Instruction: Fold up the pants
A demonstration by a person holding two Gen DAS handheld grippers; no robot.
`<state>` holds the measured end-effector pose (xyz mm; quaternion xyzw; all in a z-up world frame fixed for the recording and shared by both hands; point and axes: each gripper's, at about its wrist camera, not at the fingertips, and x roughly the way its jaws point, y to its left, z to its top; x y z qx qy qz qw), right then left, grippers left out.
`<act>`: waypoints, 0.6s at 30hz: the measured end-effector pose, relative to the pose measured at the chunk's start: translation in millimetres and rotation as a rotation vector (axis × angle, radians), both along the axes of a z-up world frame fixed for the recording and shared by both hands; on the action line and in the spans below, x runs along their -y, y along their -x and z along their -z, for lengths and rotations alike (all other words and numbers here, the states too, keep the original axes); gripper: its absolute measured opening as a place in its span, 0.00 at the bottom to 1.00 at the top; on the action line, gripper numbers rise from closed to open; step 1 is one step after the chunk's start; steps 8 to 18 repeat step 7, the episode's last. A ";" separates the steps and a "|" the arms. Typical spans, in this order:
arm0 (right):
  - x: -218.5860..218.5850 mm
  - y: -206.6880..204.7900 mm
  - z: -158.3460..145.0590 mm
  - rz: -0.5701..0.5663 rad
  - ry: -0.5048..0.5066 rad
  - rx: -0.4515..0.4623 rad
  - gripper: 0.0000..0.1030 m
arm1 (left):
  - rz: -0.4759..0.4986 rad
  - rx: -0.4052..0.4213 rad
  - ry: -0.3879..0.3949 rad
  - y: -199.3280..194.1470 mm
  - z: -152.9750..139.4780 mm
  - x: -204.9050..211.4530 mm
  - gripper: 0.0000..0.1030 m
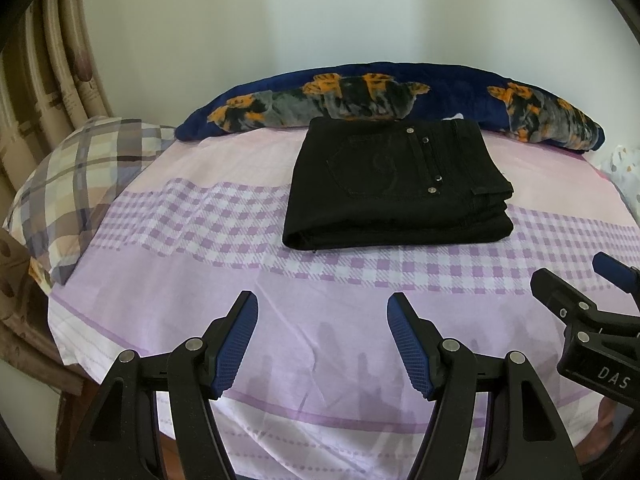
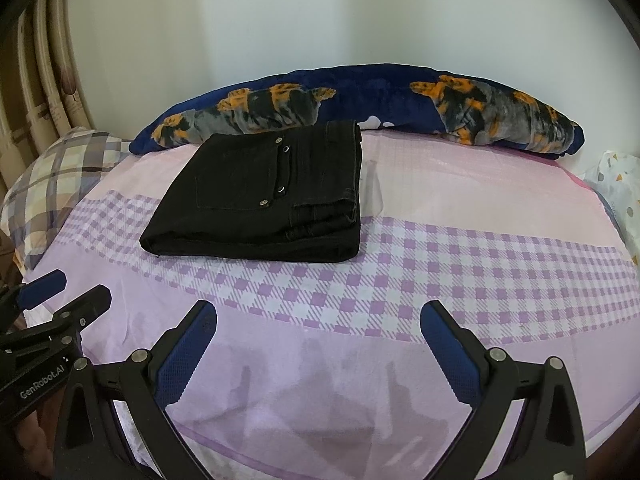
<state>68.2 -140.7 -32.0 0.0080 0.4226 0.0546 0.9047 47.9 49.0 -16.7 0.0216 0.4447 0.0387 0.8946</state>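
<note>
Black pants (image 1: 396, 188) lie folded into a compact rectangle on the pink and purple checked bedsheet (image 1: 200, 280), back pocket with rivets facing up. They also show in the right wrist view (image 2: 264, 200), left of centre. My left gripper (image 1: 322, 312) is open and empty, held above the sheet well in front of the pants. My right gripper (image 2: 318, 320) is open and empty, also in front of the pants and apart from them. The right gripper shows at the right edge of the left wrist view (image 1: 580, 280).
A rolled blue blanket with orange and grey print (image 1: 400, 96) lies along the wall behind the pants. A plaid pillow (image 1: 72, 184) sits at the left. Beige curtains (image 1: 44, 80) hang far left. A white patterned bag (image 2: 620, 192) is at the right edge.
</note>
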 end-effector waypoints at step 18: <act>-0.1 -0.4 3.8 -0.002 0.000 -0.007 0.98 | 0.009 -0.005 0.015 -3.8 2.5 -1.4 0.66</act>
